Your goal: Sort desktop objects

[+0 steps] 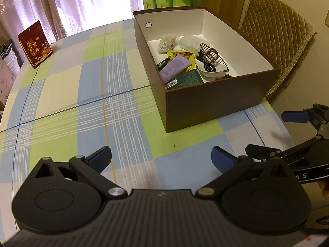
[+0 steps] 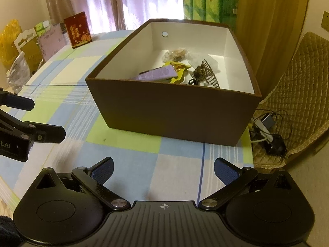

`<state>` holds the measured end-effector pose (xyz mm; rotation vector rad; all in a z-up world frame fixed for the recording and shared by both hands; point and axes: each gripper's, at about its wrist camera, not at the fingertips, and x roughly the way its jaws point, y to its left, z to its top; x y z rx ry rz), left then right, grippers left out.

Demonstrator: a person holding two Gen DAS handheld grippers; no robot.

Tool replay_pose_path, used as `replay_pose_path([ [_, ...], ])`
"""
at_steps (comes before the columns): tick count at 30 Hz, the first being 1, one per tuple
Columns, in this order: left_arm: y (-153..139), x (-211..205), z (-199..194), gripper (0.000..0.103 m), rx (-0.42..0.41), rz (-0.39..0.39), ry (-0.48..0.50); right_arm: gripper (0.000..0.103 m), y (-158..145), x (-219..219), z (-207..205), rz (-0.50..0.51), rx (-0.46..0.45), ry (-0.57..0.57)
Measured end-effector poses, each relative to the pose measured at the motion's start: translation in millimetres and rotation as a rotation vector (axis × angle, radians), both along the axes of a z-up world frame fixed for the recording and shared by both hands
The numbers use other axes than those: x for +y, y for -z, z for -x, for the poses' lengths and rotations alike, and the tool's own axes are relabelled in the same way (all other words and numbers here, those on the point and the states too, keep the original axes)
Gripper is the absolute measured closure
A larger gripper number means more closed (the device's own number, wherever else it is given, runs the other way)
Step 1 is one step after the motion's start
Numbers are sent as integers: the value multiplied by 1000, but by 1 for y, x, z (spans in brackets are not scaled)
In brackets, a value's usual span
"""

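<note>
Left gripper (image 1: 161, 160): your jaws stand wide apart with nothing between them, low over the checked tablecloth (image 1: 82, 103).
Right gripper (image 2: 163, 169): likewise spread and empty; its blue pads (image 2: 103, 169) face bare cloth.
Location of the box (image 2: 174, 113): ahead of both sets of jaws, well apart from the fingertips; ahead and to the right of your left jaws, straight ahead of your right ones. It rests flat on the cloth.
Appearance of the box: brown outside, white inside, open-topped, with one round hole in the far wall.
Contents: purple packet (image 1: 174, 66), yellow snack pouch (image 1: 186, 55), clear bag of small pale beads (image 1: 165, 44), dark claw hair clip (image 1: 213, 55), black cord lying in a white dish (image 1: 209, 72), green carton (image 1: 189, 79) against the near wall.
Handling, packets and pouches: probably light, soft and slippery; pinch an edge or seam.
Handling, hair clip: stiff but with thin teeth, likely brittle; take its spine.
Handling, dish: likely hard and breakable; grip the rim gently.
Left on the table: a red card (image 1: 35, 44) stands far ahead and left of your left jaws; it looks thin and light, so close on its upright edge.
Progress: judged nearly complete, as most items already sit inside the box.
</note>
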<state>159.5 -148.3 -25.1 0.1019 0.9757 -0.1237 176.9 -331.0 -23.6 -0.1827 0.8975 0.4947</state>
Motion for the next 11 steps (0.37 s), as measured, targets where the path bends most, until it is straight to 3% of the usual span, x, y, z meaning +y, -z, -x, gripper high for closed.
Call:
replay_pose_path([
  [11, 3, -1, -2, 1, -1, -18, -3, 2, 8, 3, -2, 16, 12, -5],
])
